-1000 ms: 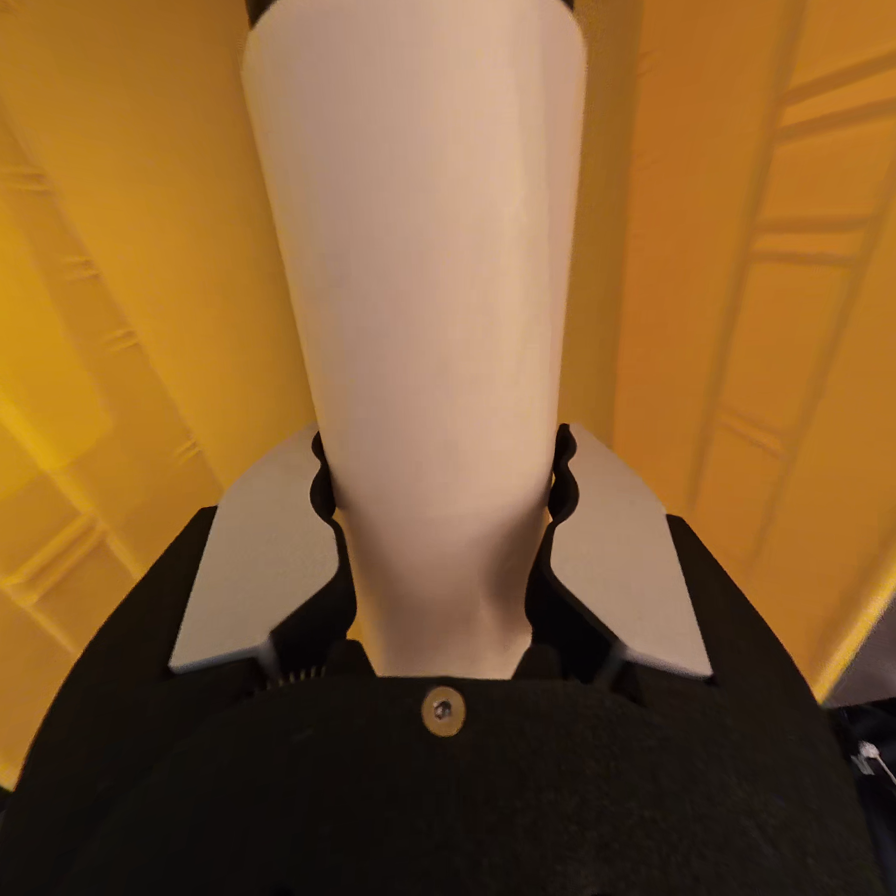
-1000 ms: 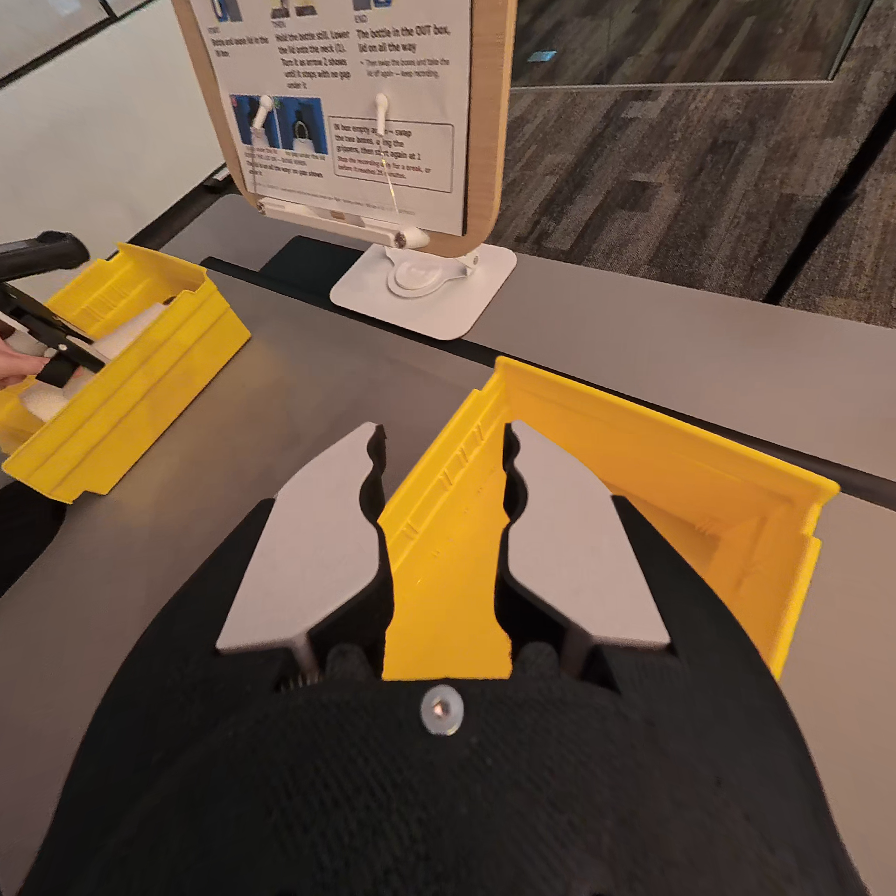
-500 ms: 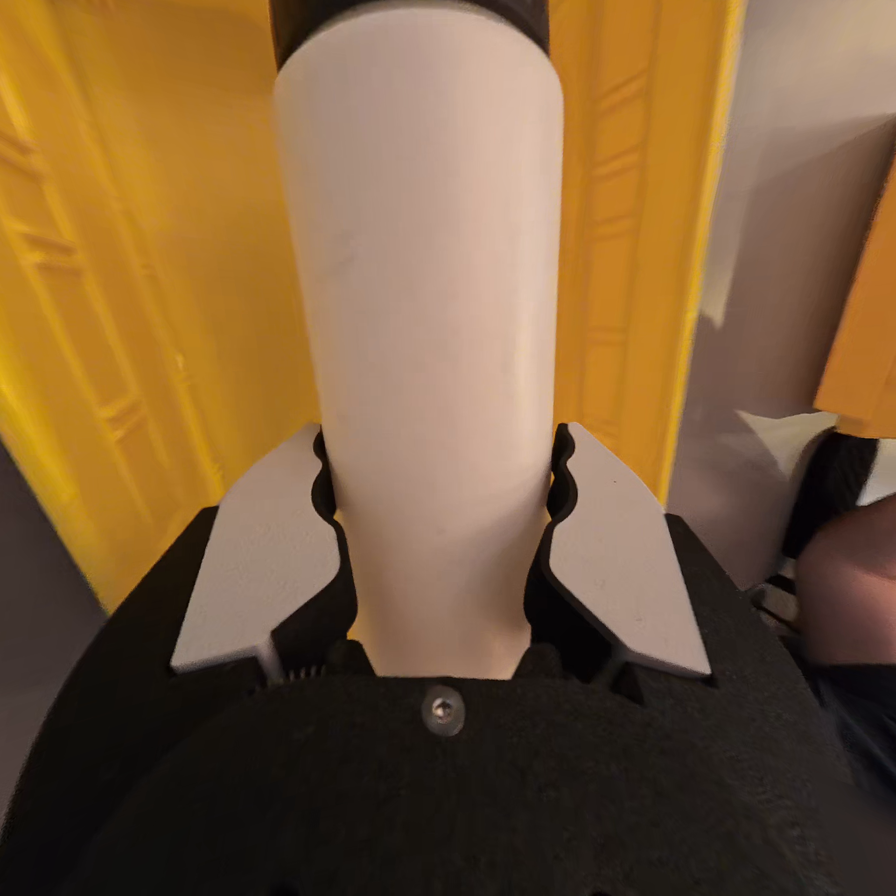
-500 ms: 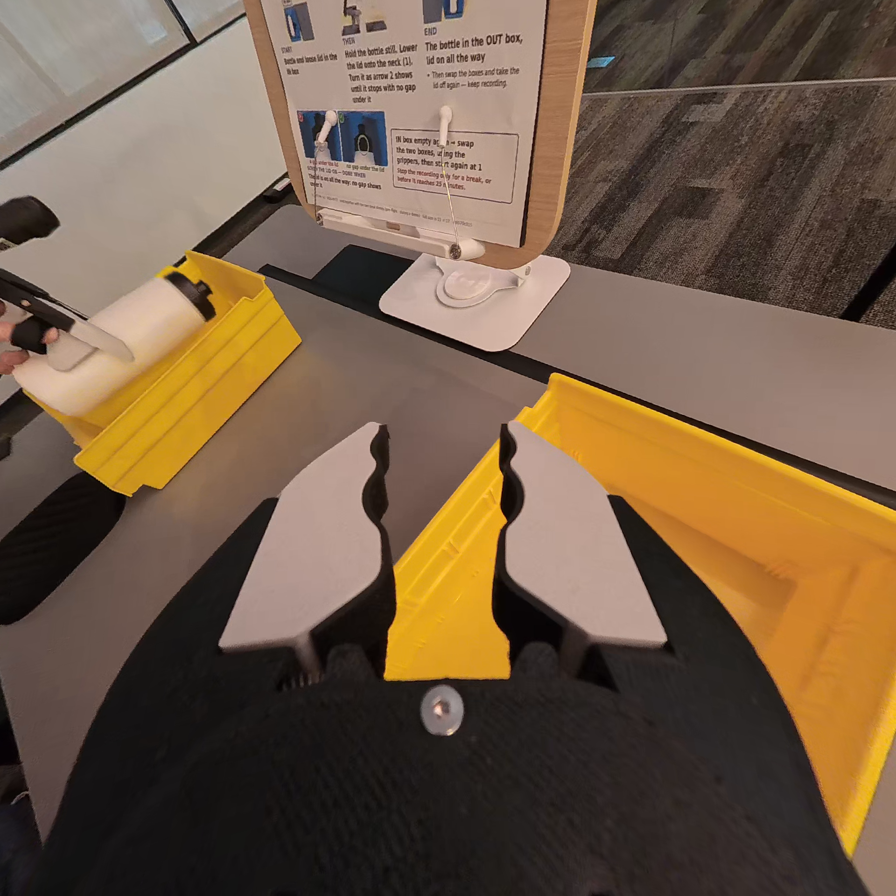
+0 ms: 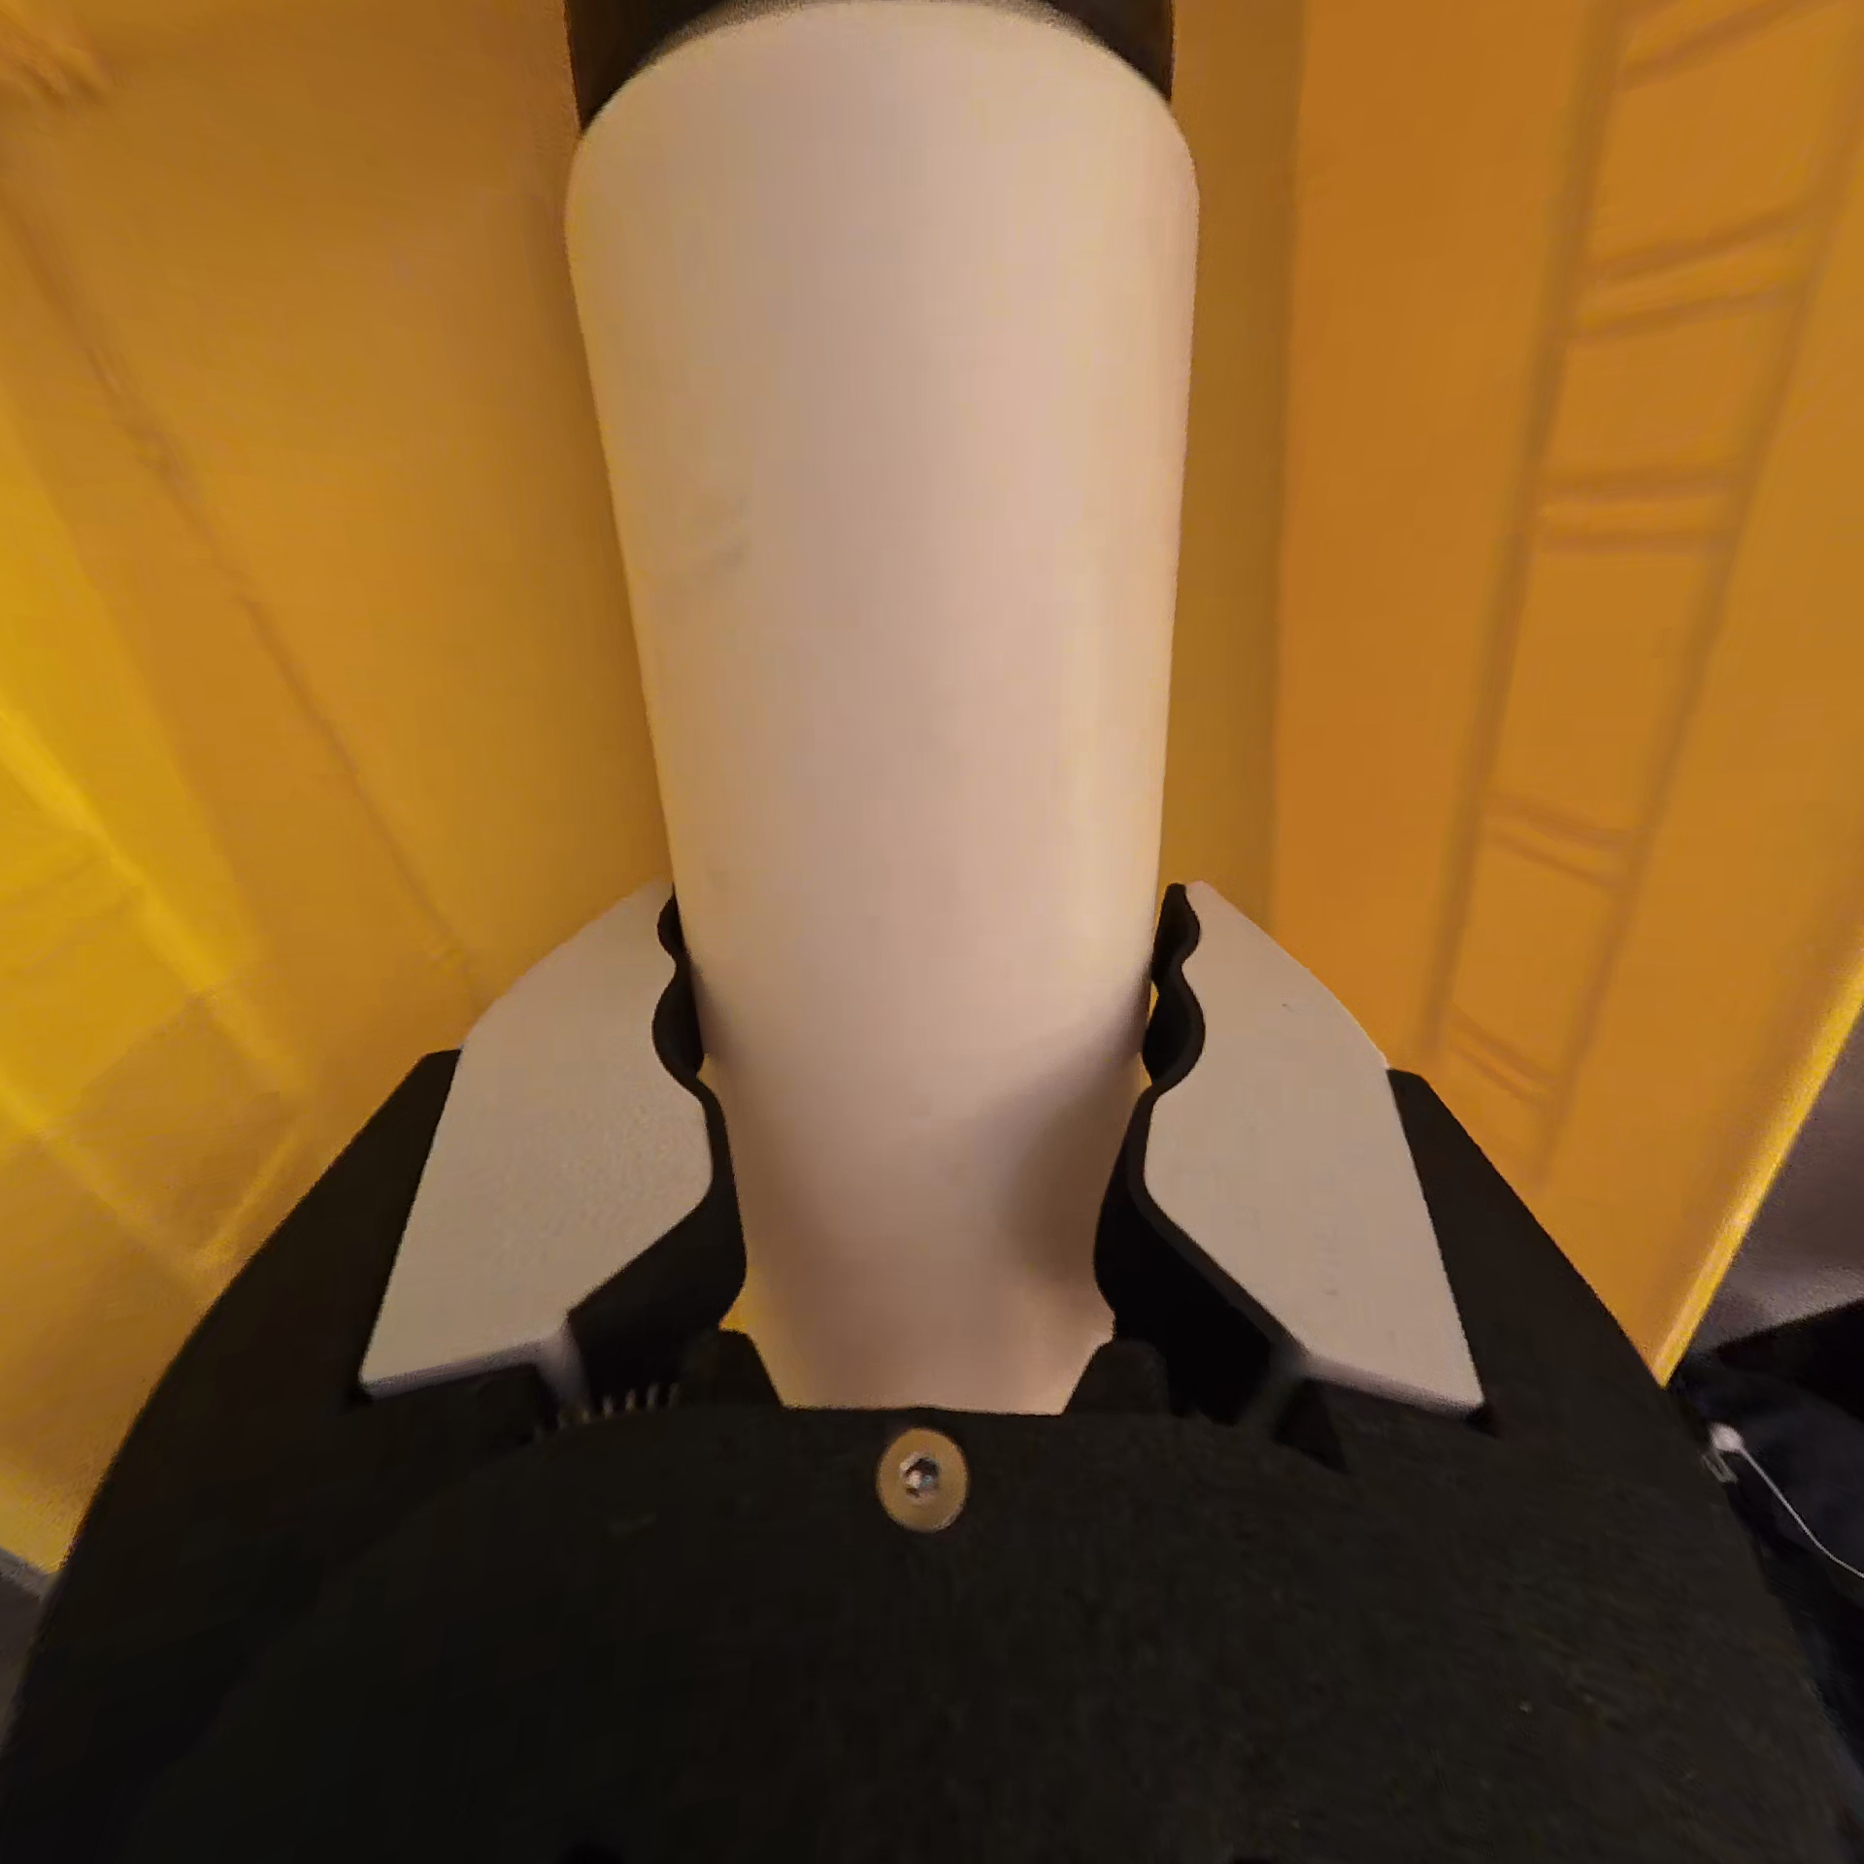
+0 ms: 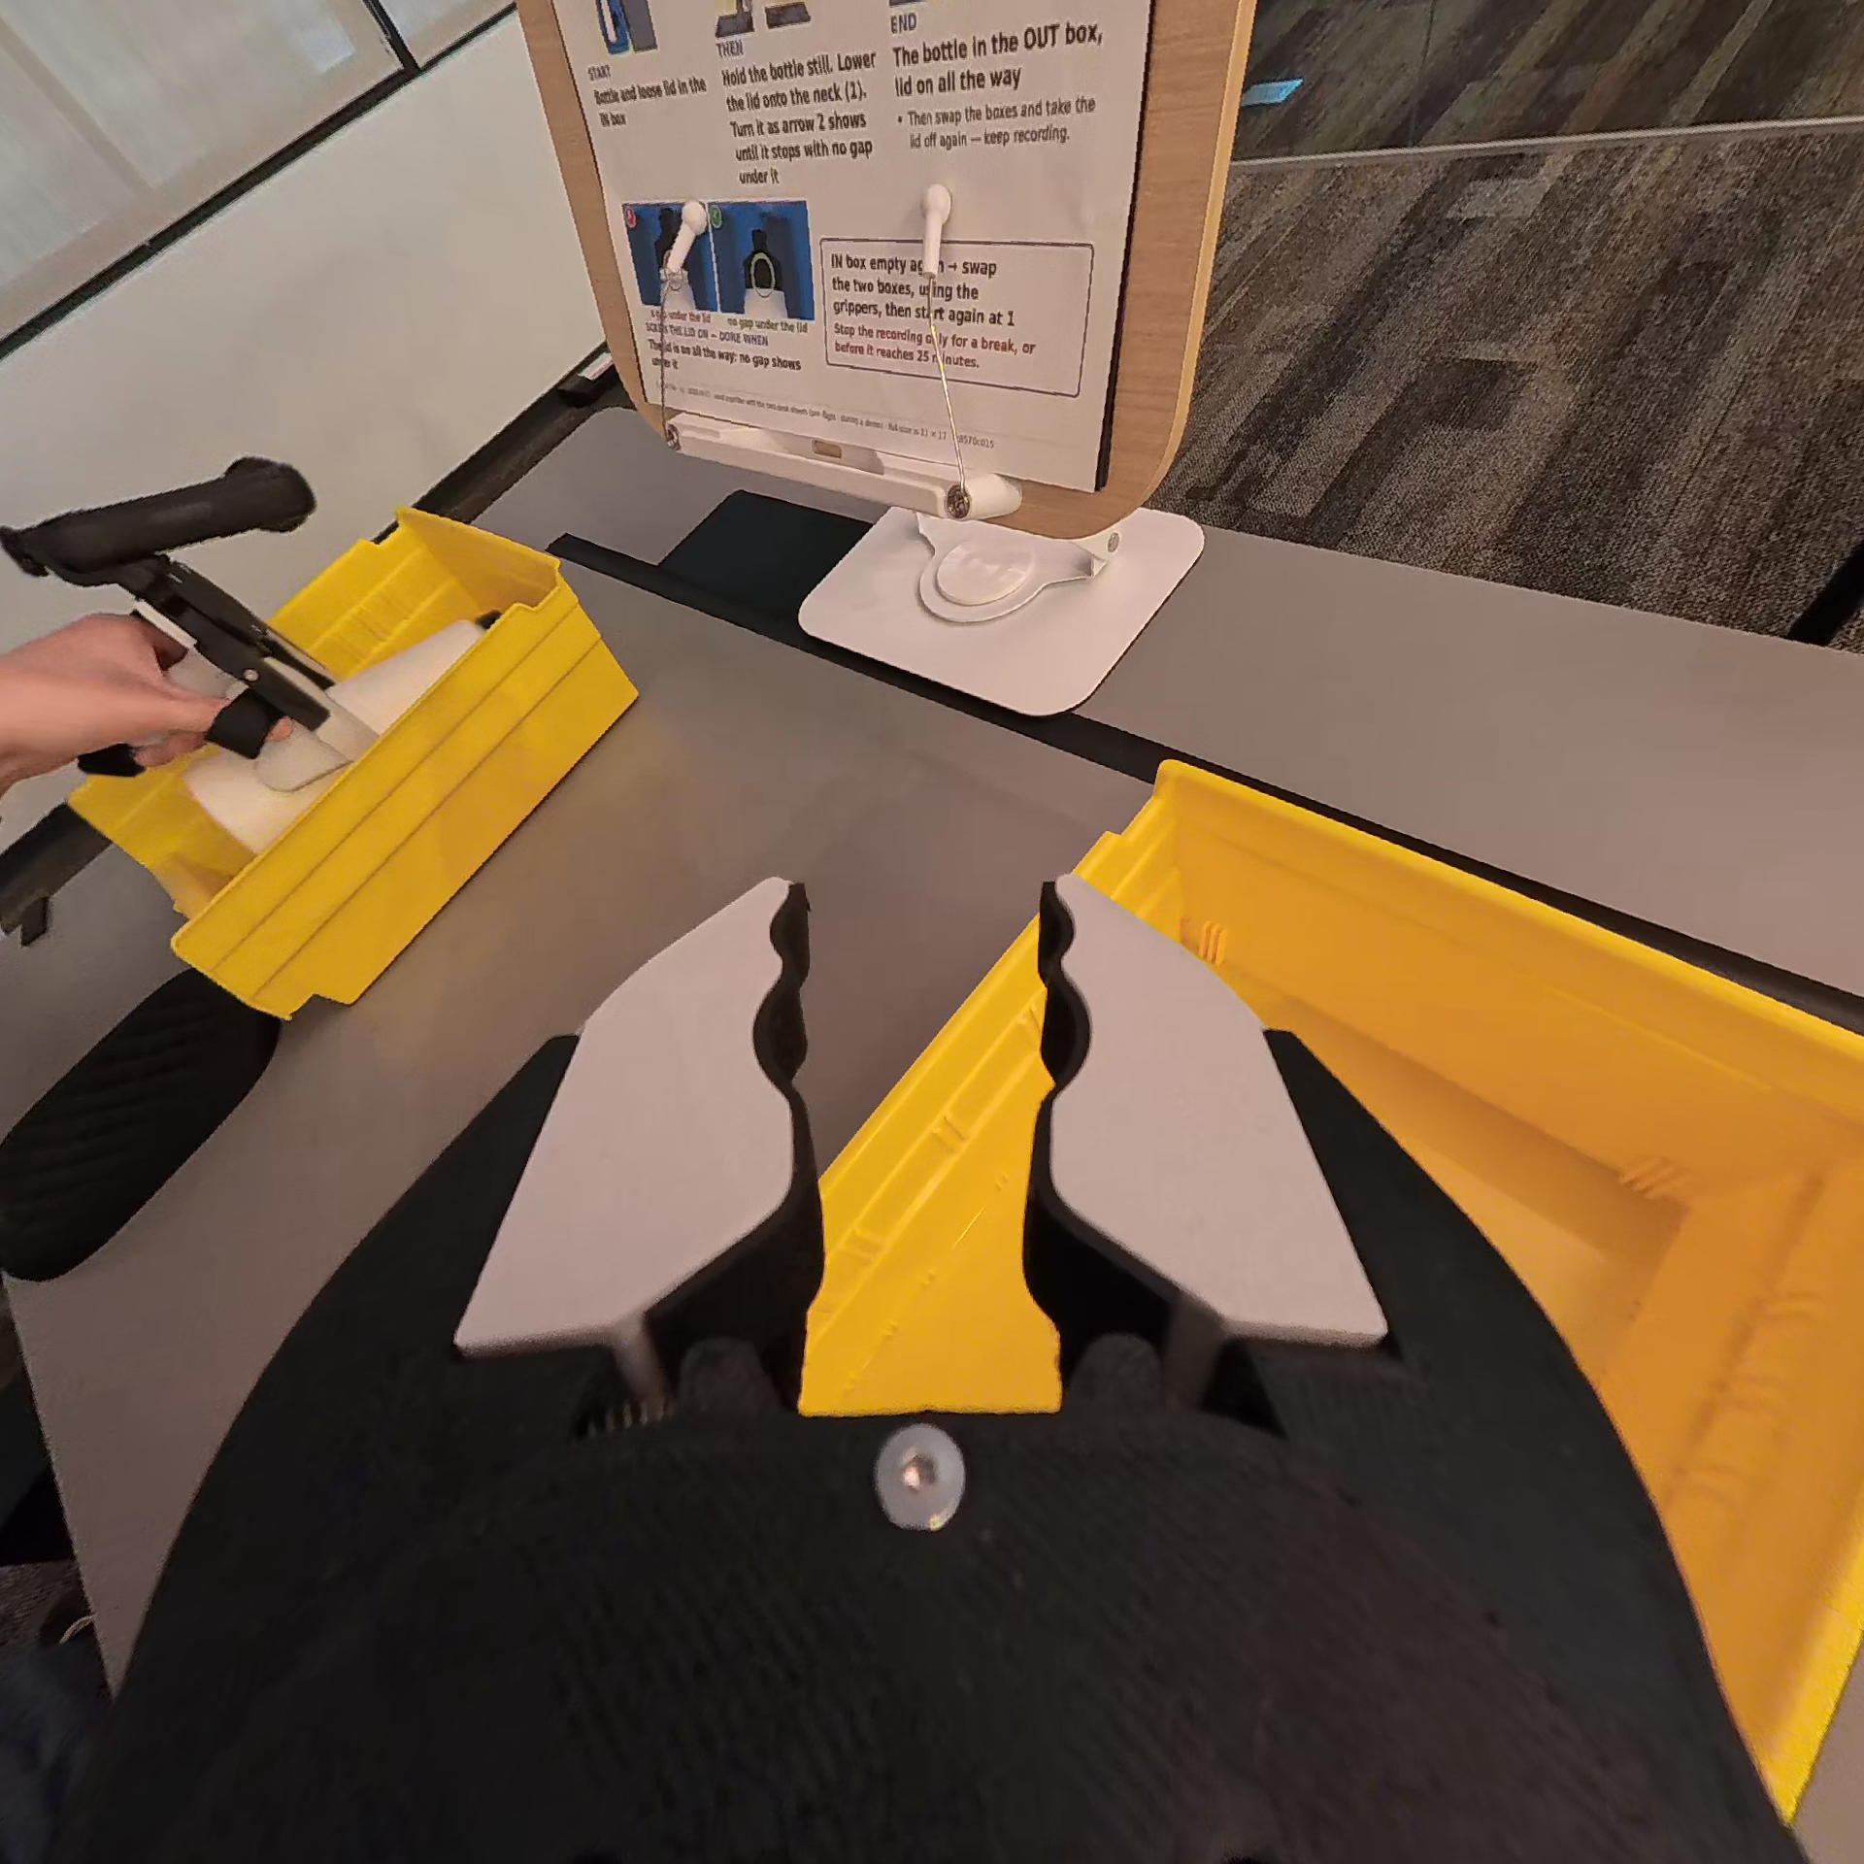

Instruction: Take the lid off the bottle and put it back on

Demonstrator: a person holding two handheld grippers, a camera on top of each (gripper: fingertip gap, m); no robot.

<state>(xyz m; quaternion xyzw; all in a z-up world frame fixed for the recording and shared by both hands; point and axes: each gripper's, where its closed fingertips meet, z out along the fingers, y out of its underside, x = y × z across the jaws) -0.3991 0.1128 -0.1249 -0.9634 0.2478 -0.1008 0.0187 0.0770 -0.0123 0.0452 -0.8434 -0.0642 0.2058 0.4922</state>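
My left gripper (image 5: pixel 923 908) is shut on a white bottle (image 5: pixel 878 605) near its base. The bottle's black lid (image 5: pixel 1135 45) shows only as a dark rim at the top edge. The bottle lies low inside a yellow bin (image 5: pixel 303 504). In the right wrist view the bottle (image 6: pixel 403 686) lies in the left yellow bin (image 6: pixel 403 837), with the left gripper (image 6: pixel 293 726) on it, held by a hand (image 6: pixel 81 686). My right gripper (image 6: pixel 923 898) is open and empty, above the left wall of a second yellow bin (image 6: pixel 1513 1009).
A grey table (image 6: pixel 807 787) carries both bins. A wooden board with an instruction sheet (image 6: pixel 888 232) stands on a white base (image 6: pixel 1009 615) at the back. A black padded object (image 6: pixel 131 1120) lies at the table's left edge.
Half a second ago my left gripper held the bottle raised above the left bin; now the bottle is back down inside it. My right gripper stays open and has shifted a little.
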